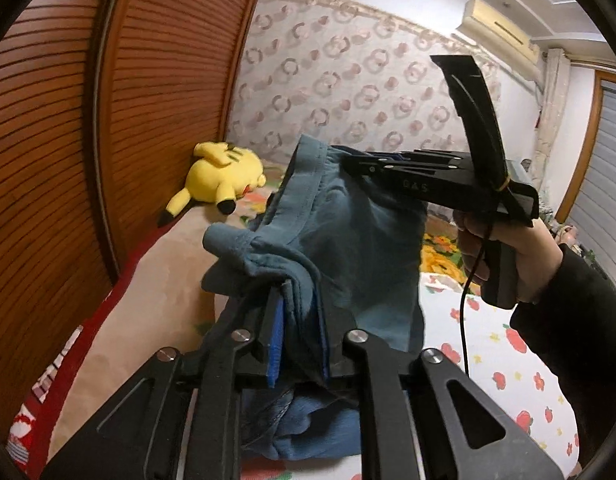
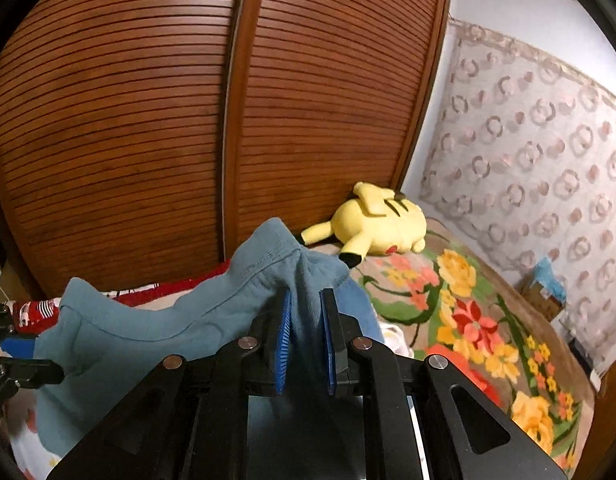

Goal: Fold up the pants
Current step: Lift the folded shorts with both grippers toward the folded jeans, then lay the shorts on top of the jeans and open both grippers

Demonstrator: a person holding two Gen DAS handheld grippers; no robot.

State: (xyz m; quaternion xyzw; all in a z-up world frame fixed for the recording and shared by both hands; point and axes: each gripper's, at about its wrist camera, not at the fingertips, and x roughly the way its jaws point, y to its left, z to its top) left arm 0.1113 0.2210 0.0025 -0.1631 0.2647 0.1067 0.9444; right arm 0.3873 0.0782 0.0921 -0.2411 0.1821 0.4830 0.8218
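The teal pants [image 1: 367, 248] hang bunched between my two grippers above the bed. In the left wrist view my left gripper [image 1: 298, 284] is shut on a gathered fold of the fabric between its blue pads. My right gripper [image 1: 347, 162], held by a hand [image 1: 519, 248] in a dark sleeve, pinches the waistband edge higher up. In the right wrist view the right gripper [image 2: 306, 292] has pants [image 2: 148, 320] cloth pressed between its blue pads, with a seam corner sticking up above the tips. The left gripper [image 2: 32, 354] shows at the far left edge, against the cloth.
A yellow plush toy [image 2: 383, 224] lies by the slatted wooden wardrobe doors [image 2: 148, 120]. A floral blanket [image 2: 467, 320] and a strawberry-print sheet [image 1: 507, 360] cover the bed. A cardboard box [image 2: 543, 292] stands by the patterned curtain [image 2: 547, 140].
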